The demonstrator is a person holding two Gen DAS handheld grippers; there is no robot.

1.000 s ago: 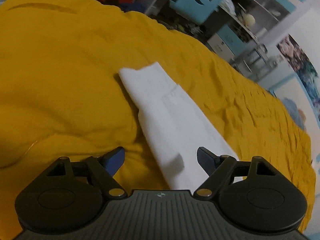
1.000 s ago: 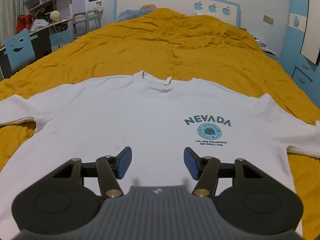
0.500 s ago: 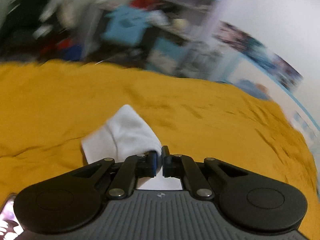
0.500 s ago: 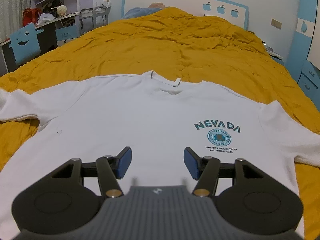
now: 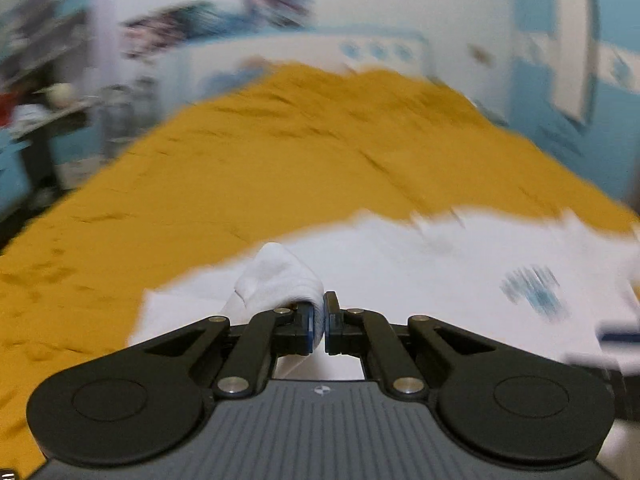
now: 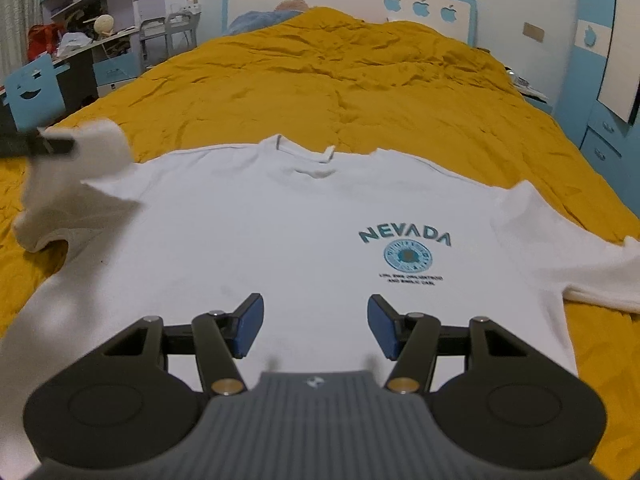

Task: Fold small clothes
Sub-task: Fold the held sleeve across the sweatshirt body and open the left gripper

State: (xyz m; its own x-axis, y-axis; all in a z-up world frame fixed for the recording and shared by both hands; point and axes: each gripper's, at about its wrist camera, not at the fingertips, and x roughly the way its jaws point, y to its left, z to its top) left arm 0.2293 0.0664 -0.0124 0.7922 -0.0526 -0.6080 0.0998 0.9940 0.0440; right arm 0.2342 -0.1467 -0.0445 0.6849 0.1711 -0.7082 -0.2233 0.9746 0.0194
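Observation:
A white NEVADA T-shirt (image 6: 304, 232) lies front up on the yellow bedspread (image 6: 340, 92). My left gripper (image 5: 323, 320) is shut on the shirt's left sleeve (image 5: 276, 276) and holds it lifted over the shirt's body (image 5: 440, 280). In the right wrist view the lifted sleeve (image 6: 92, 148) and the left gripper (image 6: 36, 146) show blurred at the left edge. My right gripper (image 6: 315, 328) is open and empty, just above the shirt's lower middle. The right sleeve (image 6: 580, 256) lies flat, spread to the right.
The bed's blue-and-white headboard (image 6: 348, 0) is at the far end. A desk with clutter and a blue chair (image 6: 32, 92) stand along the left side. A blue cabinet (image 6: 608, 136) is on the right.
My left gripper closed on the left sleeve, lifted it and swung it to the right over the shirt. My right gripper stayed open and nearly still.

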